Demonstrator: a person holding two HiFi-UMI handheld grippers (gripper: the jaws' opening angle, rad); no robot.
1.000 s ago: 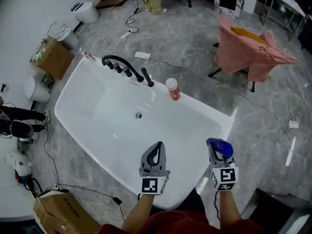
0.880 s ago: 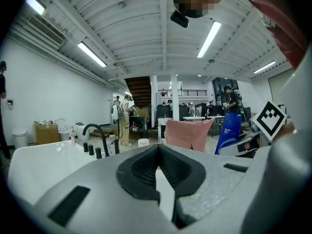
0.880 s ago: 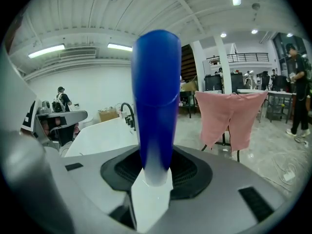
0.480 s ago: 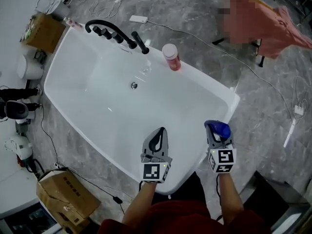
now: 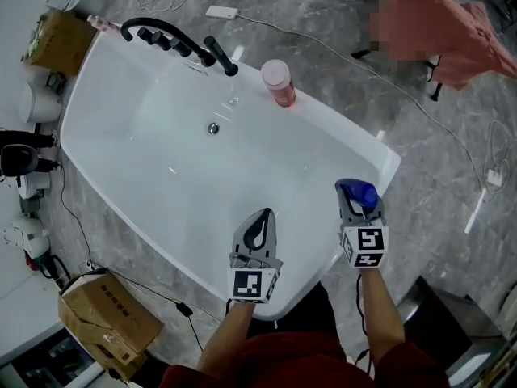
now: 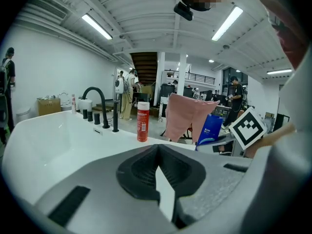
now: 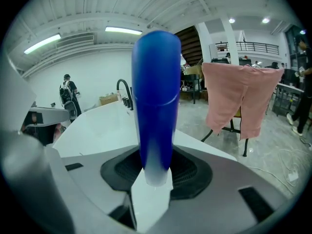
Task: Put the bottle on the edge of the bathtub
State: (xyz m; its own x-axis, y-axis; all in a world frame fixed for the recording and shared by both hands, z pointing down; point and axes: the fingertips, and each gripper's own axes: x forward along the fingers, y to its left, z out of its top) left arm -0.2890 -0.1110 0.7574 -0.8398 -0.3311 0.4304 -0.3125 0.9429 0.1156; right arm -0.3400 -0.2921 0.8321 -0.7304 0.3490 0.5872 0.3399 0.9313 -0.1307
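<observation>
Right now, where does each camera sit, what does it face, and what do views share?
Head view: on the head, steeply down at the bathtub; forearms, left hand-held gripper, right hand-held gripper show.
Left gripper view: along its shut jaws, toward the red bottle.
Right gripper view: along its jaws gripping the blue bottle.
Shared: all show the bathtub.

A large workshop or lab hall: a freestanding bathtub sits on grey stone-look floor, with loose cables at 1 o'clock and a cardboard box at 10 o'clock. Strip lights line the ribbed ceiling.
</observation>
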